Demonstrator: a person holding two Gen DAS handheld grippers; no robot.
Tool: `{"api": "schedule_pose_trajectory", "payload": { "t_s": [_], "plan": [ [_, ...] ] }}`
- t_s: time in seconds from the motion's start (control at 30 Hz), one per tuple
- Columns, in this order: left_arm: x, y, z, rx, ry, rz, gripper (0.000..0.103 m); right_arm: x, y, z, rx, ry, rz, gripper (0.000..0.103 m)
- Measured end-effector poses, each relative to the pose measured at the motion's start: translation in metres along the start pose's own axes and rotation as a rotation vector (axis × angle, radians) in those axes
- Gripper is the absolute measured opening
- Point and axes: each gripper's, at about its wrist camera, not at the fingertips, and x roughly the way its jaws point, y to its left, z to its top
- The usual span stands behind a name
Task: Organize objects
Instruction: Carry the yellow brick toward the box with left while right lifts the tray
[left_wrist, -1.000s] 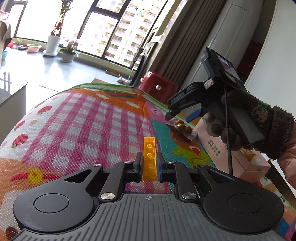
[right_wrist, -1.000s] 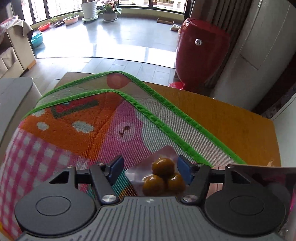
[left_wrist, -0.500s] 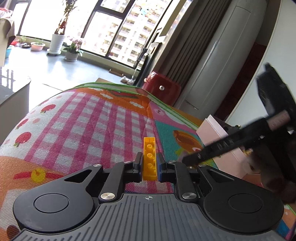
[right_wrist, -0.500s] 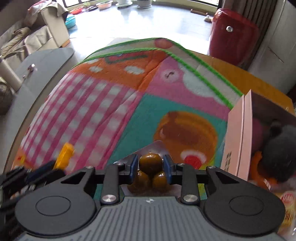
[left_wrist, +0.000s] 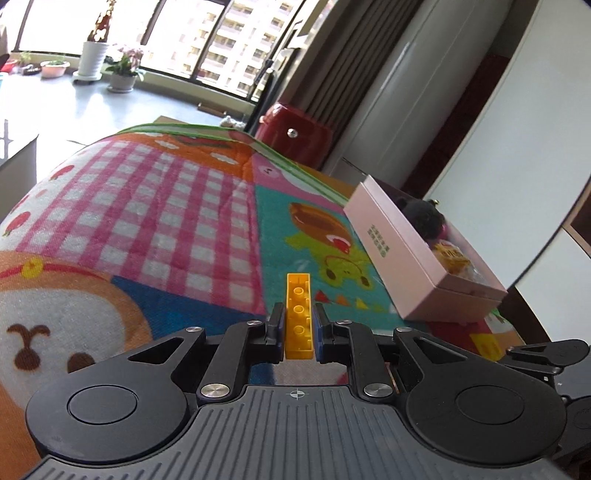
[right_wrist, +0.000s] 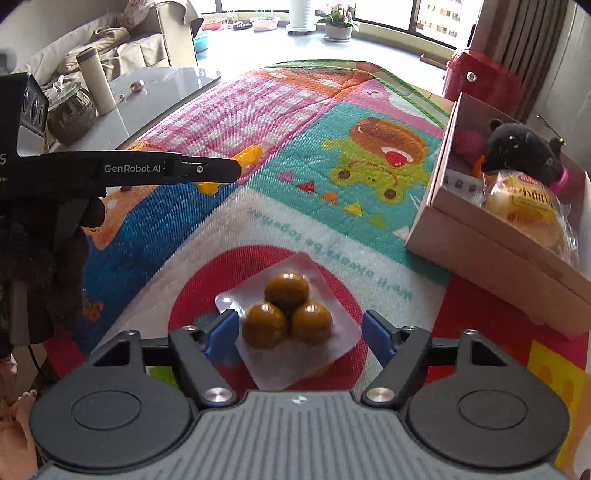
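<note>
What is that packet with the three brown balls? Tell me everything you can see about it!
The packet of three brown balls is a clear, see-through plastic pouch, roughly square, with a shiny wrinkled edge. Inside sit three round, glossy, brown-gold balls packed in a triangle, one in front and two nearer the camera. It lies flat on the colourful play mat, over a big red circle. The right gripper is open, with a blue finger on each side of the packet; whether either touches the plastic is unclear.

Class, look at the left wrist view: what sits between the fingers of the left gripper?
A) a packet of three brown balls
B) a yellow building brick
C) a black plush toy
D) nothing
B: the left gripper is shut on the yellow building brick, which sticks out forward between its fingers.
</note>
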Motion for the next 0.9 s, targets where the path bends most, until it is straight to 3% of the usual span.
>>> {"api": "schedule_pose_trajectory", "payload": {
  "t_s": [0.1,0.23,0.3,0.5,0.63,0.73,0.9],
  "plan": [
    [-0.007,-0.020,-0.010,0.059,0.037,-0.018,0.017,-0.005,-0.008,-0.019,0.031,-0.034,-0.030,0.076],
    [-0.013,-0.038,-0.018,0.114,0.063,-0.032,0.017,-0.011,-0.035,-0.036,0.098,-0.083,-0.175,0.076],
    [-0.015,-0.041,-0.018,0.121,0.054,-0.015,0.017,-0.015,-0.049,-0.043,0.159,-0.098,-0.197,0.076],
    [-0.024,-0.033,-0.006,0.069,0.020,0.074,0.017,-0.035,-0.033,-0.044,0.170,-0.230,-0.069,0.076],
    [-0.036,-0.037,-0.004,0.081,0.000,0.085,0.017,-0.018,-0.004,-0.026,0.111,-0.240,-0.004,0.071],
    [-0.040,-0.040,-0.006,0.092,0.007,0.087,0.017,0.003,0.011,-0.018,0.077,-0.195,-0.021,0.057],
    [-0.032,-0.045,-0.014,0.094,0.040,0.070,0.017,0.003,0.011,-0.022,0.058,-0.209,-0.067,0.057]
  ]
}}
